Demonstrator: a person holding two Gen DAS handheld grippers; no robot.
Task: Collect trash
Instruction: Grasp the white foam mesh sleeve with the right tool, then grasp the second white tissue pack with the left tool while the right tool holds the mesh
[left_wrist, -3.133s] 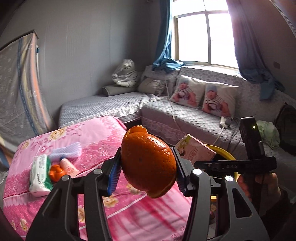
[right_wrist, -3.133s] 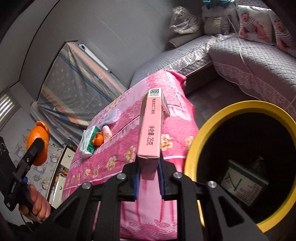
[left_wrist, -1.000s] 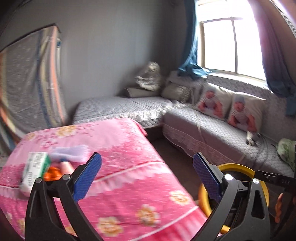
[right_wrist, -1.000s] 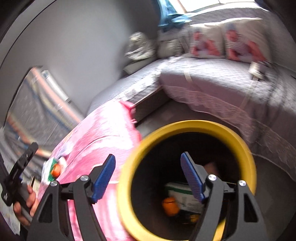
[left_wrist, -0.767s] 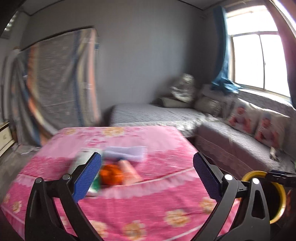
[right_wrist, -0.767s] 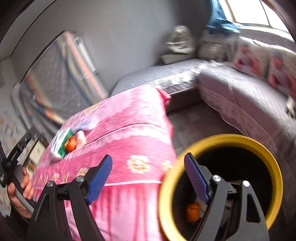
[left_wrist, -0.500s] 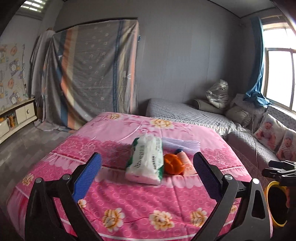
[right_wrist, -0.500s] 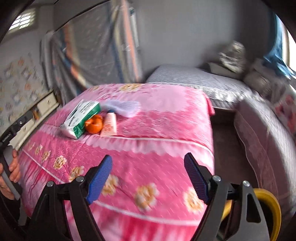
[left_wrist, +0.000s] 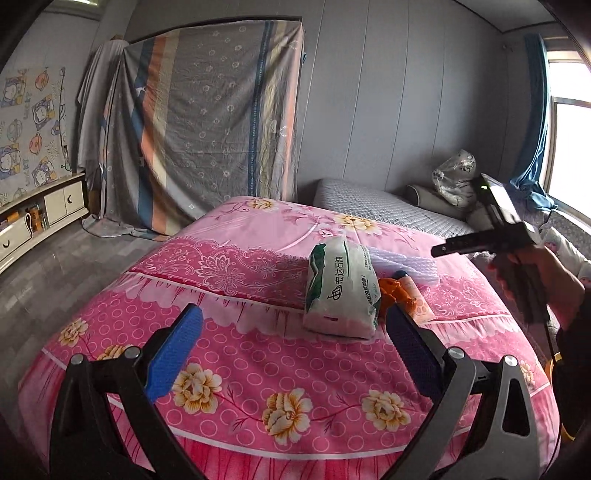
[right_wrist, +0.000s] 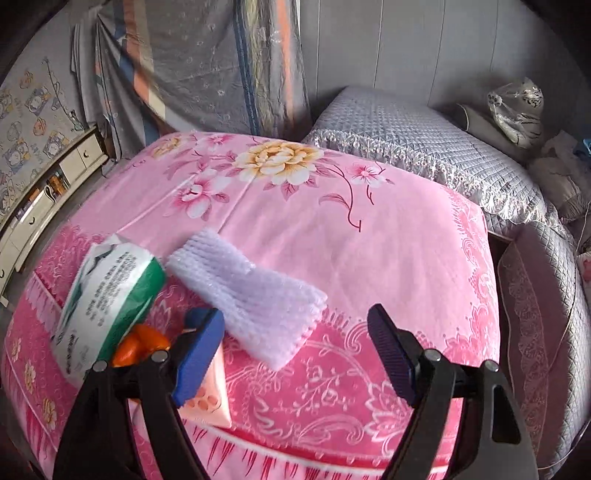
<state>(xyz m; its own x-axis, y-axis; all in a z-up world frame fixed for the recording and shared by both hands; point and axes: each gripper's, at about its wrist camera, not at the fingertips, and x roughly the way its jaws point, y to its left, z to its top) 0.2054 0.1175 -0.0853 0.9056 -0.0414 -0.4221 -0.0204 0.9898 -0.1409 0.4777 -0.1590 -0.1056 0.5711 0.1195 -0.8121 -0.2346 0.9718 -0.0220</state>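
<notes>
Right gripper (right_wrist: 295, 347) is over the table now, jaws spread wide and nothing between them, tipped down at the little heap of leftovers. Just ahead of it, a touch to its left, lies the white foam net sleeve (right_wrist: 245, 291), flat on the cloth, its long axis running on a slant from far-left to near-right, so the near end sits almost between the blue pads. Under the left finger: a peach tube (right_wrist: 208, 397), an orange peel (right_wrist: 138, 343) and a green-and-white tissue pack (right_wrist: 101, 299), all huddled together and touching. The left gripper (left_wrist: 293, 354) is likewise open and empty (it hangs back at the table's near edge), with the tissue pack (left_wrist: 341, 291) ahead and slightly right, the peel (left_wrist: 397, 291) and tube (left_wrist: 415, 295) tucked behind it. By my read the right hand is the nearer one, and the sleeve is its likely pick; jaws would need to straddle its narrow width. All this rests on a pink flowered tablecloth (right_wrist: 332, 177), soft and draped. Beyond: a grey quilted sofa (right_wrist: 406, 136), a striped sheet (left_wrist: 207, 122) hung on the wall, a low cabinet (left_wrist: 37, 214) to the left.
</notes>
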